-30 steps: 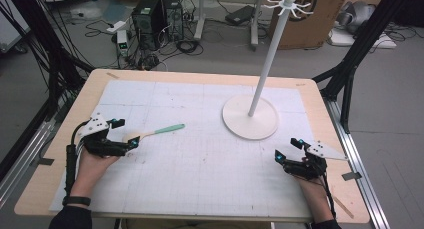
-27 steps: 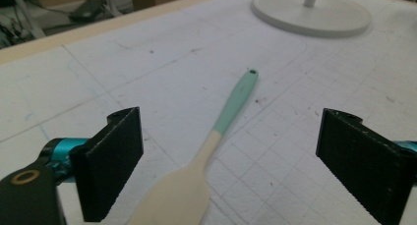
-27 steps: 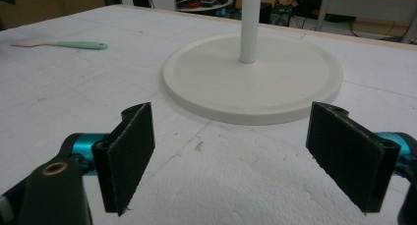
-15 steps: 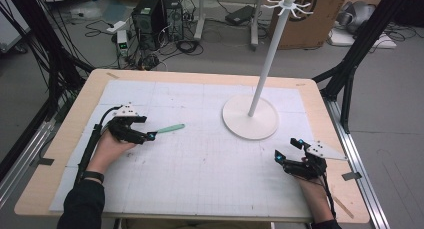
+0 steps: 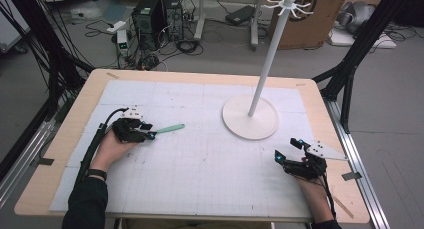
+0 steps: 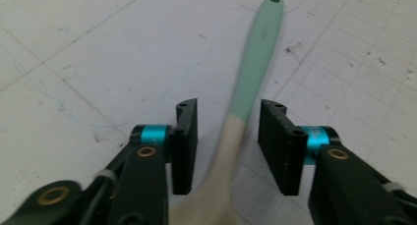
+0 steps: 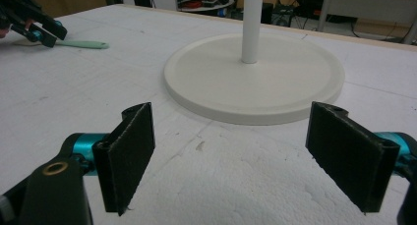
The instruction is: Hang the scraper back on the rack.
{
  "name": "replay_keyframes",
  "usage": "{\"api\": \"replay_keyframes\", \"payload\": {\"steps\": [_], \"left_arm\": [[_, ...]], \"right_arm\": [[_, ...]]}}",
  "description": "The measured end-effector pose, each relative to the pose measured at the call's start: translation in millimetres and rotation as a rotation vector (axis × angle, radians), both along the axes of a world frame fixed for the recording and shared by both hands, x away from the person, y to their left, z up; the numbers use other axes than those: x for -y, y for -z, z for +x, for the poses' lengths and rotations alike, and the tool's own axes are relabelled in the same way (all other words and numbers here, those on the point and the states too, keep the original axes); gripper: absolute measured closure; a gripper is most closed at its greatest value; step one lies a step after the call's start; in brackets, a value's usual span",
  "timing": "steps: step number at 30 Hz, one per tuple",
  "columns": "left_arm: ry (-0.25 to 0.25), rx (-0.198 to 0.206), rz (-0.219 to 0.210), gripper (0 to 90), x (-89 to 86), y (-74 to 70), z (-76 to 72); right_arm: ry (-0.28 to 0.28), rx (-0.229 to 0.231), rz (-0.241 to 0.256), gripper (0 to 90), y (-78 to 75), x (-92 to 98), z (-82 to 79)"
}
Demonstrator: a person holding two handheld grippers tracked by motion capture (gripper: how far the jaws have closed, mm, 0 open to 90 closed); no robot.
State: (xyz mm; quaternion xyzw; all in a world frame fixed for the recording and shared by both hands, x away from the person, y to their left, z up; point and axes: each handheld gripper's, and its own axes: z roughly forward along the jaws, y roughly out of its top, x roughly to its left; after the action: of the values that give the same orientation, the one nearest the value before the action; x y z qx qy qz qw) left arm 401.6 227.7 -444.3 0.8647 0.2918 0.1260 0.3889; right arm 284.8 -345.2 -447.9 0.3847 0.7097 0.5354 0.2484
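A utensil with a cream front part and a mint-green handle (image 5: 170,128) lies flat on the white mat at the left, its handle pointing right. My left gripper (image 5: 149,134) is open and straddles the cream neck. In the left gripper view the utensil (image 6: 255,63) runs up between the jaws with a gap on each side of it, and my left gripper (image 6: 227,114) rests low over the mat. My right gripper (image 5: 286,150) sits near the front right, open wide with nothing between its fingers. In its own view my right gripper (image 7: 231,136) faces the stand's base (image 7: 255,82).
A white stand with a round base (image 5: 250,117), a tall pole (image 5: 267,59) and hooks at the top (image 5: 288,1) rises right of centre. The white gridded mat (image 5: 200,174) covers a wooden table (image 5: 60,159). Dark frame legs flank the table; computers and cables lie on the floor beyond.
My left gripper has moved forward and to the right from the table's left front until its jaws straddle the utensil. The utensil and my right gripper have stayed put.
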Motion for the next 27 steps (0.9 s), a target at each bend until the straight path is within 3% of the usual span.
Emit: {"api": "replay_keyframes", "payload": {"steps": [2,6,7,8,12,20,27], "left_arm": [[-0.006,-0.005,-0.01,67.7,-2.6,0.4,0.6],[-0.005,0.003,-0.027,70.3,-3.5,2.3,-1.1],[0.009,0.009,-0.034,76.7,-3.4,3.4,-2.4],[0.011,0.025,-0.037,76.9,-3.6,4.5,-3.9],[0.006,0.01,-0.08,77.6,-7.7,7.2,-2.8],[0.041,0.03,-0.104,81.0,-1.8,2.9,-4.2],[0.021,0.089,-0.27,81.1,-0.2,-25.2,-12.3]], "right_arm": [[-0.001,0.001,-0.001,18.1,0.0,0.0,0.0],[-0.003,0.004,-0.005,18.1,0.0,0.0,-0.1],[-0.005,0.004,-0.004,18.1,0.1,-0.1,0.0],[-0.005,0.005,-0.005,18.1,0.1,0.0,-0.1],[-0.004,0.005,-0.003,18.1,0.1,-0.4,-0.1],[-0.002,0.001,-0.003,18.1,0.0,-0.1,-0.1],[-0.003,0.002,-0.003,18.1,0.0,-0.3,-0.1]]}}
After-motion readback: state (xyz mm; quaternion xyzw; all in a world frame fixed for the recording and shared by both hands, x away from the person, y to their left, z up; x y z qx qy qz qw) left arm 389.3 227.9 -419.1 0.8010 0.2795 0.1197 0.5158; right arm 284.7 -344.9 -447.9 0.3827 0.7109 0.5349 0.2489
